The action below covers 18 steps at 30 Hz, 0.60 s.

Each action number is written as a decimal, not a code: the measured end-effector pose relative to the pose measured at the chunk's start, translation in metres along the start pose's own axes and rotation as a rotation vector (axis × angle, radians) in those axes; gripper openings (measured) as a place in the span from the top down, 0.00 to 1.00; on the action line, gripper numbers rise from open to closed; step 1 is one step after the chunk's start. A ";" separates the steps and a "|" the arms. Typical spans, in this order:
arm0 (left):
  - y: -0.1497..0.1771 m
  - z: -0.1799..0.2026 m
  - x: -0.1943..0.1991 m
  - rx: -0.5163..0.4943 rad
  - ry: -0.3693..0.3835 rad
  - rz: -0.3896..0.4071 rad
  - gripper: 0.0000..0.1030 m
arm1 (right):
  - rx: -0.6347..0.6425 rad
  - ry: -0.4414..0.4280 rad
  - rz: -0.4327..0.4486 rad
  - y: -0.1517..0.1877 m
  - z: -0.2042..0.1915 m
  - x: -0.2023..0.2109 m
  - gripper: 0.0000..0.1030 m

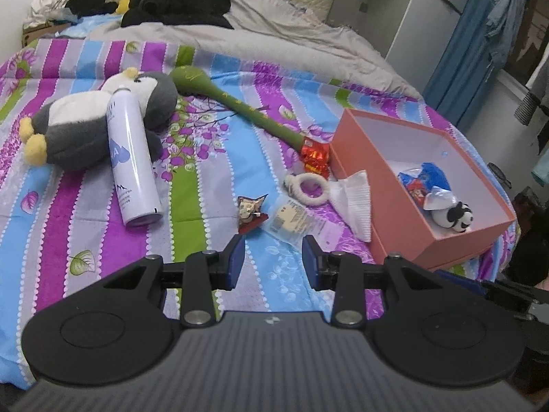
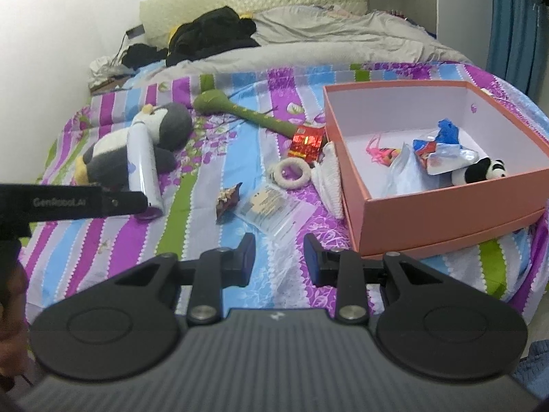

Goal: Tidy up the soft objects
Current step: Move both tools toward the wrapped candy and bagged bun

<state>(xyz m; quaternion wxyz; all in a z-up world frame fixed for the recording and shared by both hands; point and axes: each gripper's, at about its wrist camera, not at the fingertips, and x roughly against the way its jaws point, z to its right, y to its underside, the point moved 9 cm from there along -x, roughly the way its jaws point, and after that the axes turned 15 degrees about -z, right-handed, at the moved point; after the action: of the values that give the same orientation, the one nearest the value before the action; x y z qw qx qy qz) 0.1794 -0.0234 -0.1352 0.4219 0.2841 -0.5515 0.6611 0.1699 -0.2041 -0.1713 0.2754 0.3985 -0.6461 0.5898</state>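
Observation:
A grey and white penguin plush lies on the striped bed at the left, with a white spray can across it. A green plush stick lies mid-bed. A white fuzzy ring and white folded cloth lie beside the pink box, which holds a small panda plush and snack packets. My left gripper and right gripper are both open and empty above the sheet.
A red packet, a small brown wrapper and a clear packet lie just beyond the grippers. Black clothes and a grey blanket are at the bed's far end. The left gripper's body shows in the right view.

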 end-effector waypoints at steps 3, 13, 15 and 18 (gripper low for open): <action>-0.007 -0.006 -0.017 0.014 -0.005 -0.019 0.59 | 0.021 0.001 -0.022 -0.004 0.000 -0.015 0.67; -0.040 -0.031 -0.076 0.080 -0.005 -0.085 0.47 | 0.088 -0.013 -0.092 -0.030 -0.003 -0.074 0.67; -0.046 -0.034 -0.087 0.082 -0.004 -0.095 0.45 | 0.110 -0.012 -0.101 -0.036 -0.005 -0.086 0.67; -0.055 -0.038 -0.109 0.079 -0.004 -0.114 0.43 | 0.147 -0.008 -0.118 -0.043 -0.010 -0.108 0.67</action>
<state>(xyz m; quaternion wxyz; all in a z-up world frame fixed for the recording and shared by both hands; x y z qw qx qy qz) 0.2833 -0.0114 -0.2081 0.4462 0.3331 -0.5087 0.6566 0.2618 -0.1733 -0.2358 0.2769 0.4572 -0.5779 0.6167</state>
